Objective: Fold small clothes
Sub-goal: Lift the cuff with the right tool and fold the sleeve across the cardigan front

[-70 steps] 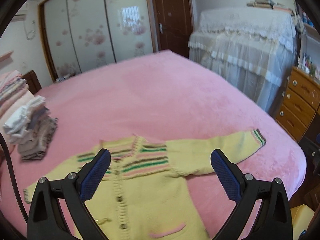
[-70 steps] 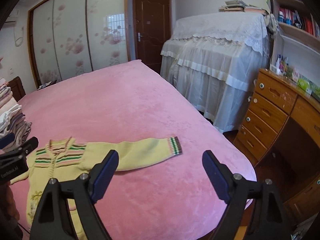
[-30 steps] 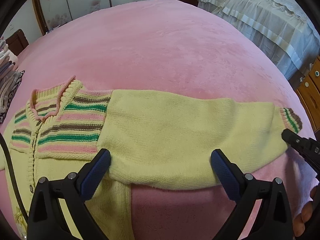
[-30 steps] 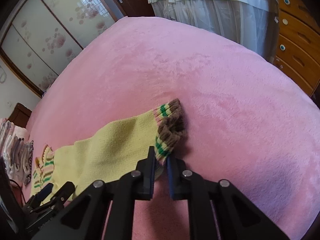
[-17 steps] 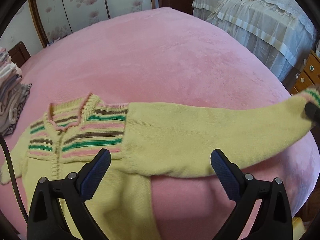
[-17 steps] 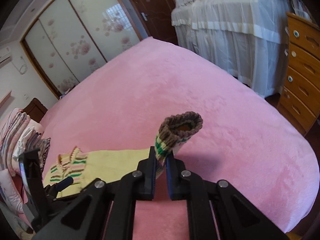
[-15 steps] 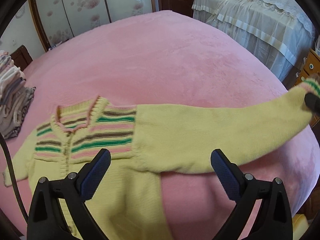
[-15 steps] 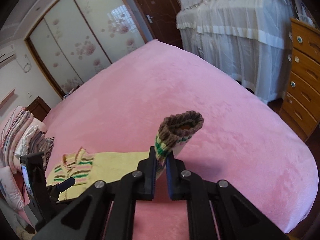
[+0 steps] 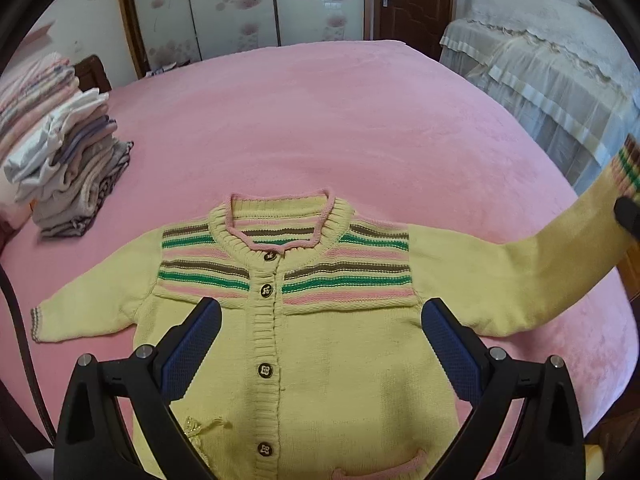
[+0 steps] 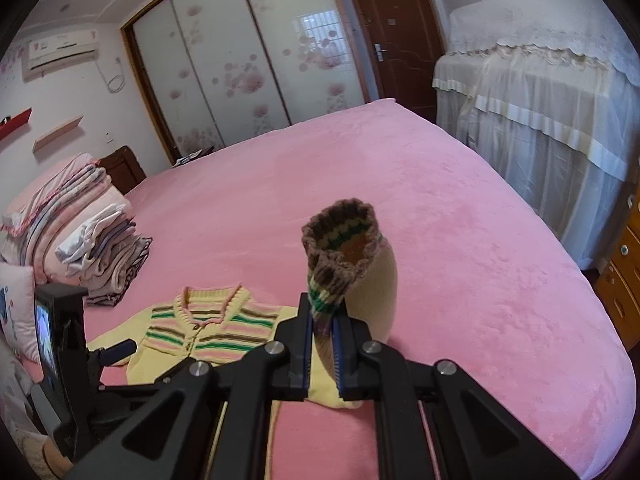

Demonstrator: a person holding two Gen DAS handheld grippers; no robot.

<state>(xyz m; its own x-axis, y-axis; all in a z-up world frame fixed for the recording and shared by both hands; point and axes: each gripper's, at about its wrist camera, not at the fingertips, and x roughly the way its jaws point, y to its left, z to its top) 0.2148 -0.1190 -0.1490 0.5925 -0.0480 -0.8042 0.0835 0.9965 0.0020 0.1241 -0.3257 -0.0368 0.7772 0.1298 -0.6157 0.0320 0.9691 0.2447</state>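
Note:
A small yellow knitted cardigan point(image 9: 320, 344) with pink, green and brown chest stripes lies front up on the pink bed point(image 9: 320, 120). My left gripper point(image 9: 320, 344) hangs open above its lower chest, nothing between the blue pads. The cardigan's right sleeve point(image 9: 540, 276) rises off the bed toward the right edge, where a tip of the right gripper point(image 9: 628, 216) shows. In the right wrist view my right gripper point(image 10: 322, 330) is shut on the striped sleeve cuff point(image 10: 340, 248), which stands up above the jaws. The cardigan body point(image 10: 208, 328) lies lower left, beside the left gripper point(image 10: 116, 348).
A stack of folded clothes point(image 9: 68, 168) sits on the bed's left side, next to folded blankets point(image 10: 60, 204). A cloth-covered piece of furniture point(image 9: 560, 72) stands right of the bed, wooden drawers point(image 10: 620, 276) beside it. Wardrobe doors point(image 10: 240, 60) and a brown door point(image 10: 392, 32) lie beyond.
The right gripper has lifted the sleeve cuff higher off the bed. The left gripper has moved from over the sleeve to over the cardigan's chest, staying open.

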